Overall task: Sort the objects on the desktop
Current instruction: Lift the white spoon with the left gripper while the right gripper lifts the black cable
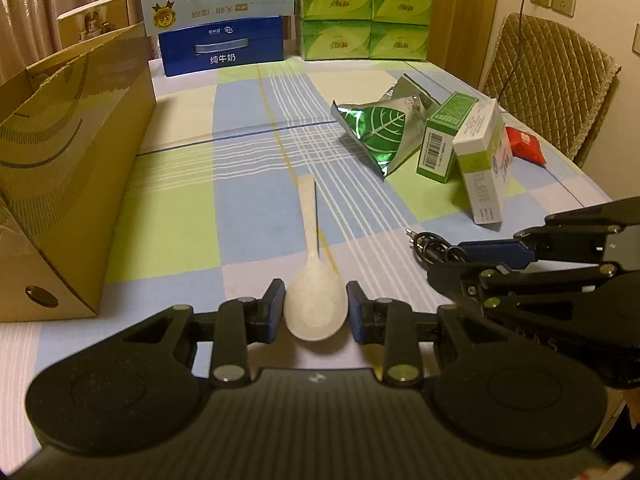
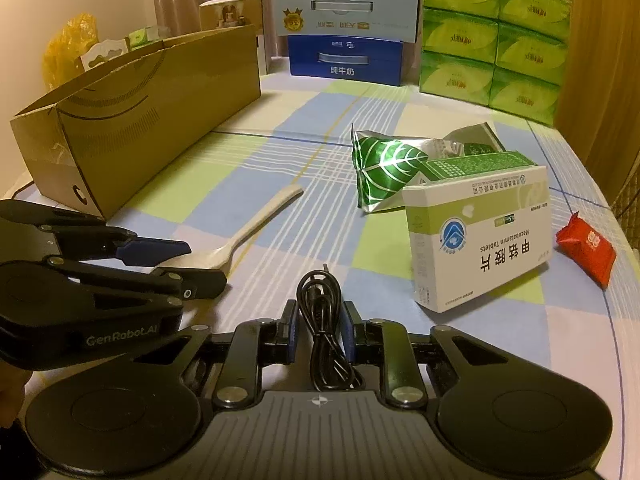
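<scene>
A pale plastic spoon lies on the checked tablecloth, handle pointing away. My left gripper is shut on its bowl, both blue pads touching the sides. From the right wrist view the left gripper sits at the left with the spoon sticking out of it. A coiled black cable runs between the pads of my right gripper, which is shut on it. In the left wrist view the right gripper comes in from the right, with the cable at its tips.
A long open cardboard box stands along the left side. A green foil bag, a green carton, a white medicine box and a red packet lie to the right. Milk cartons and tissue packs line the back.
</scene>
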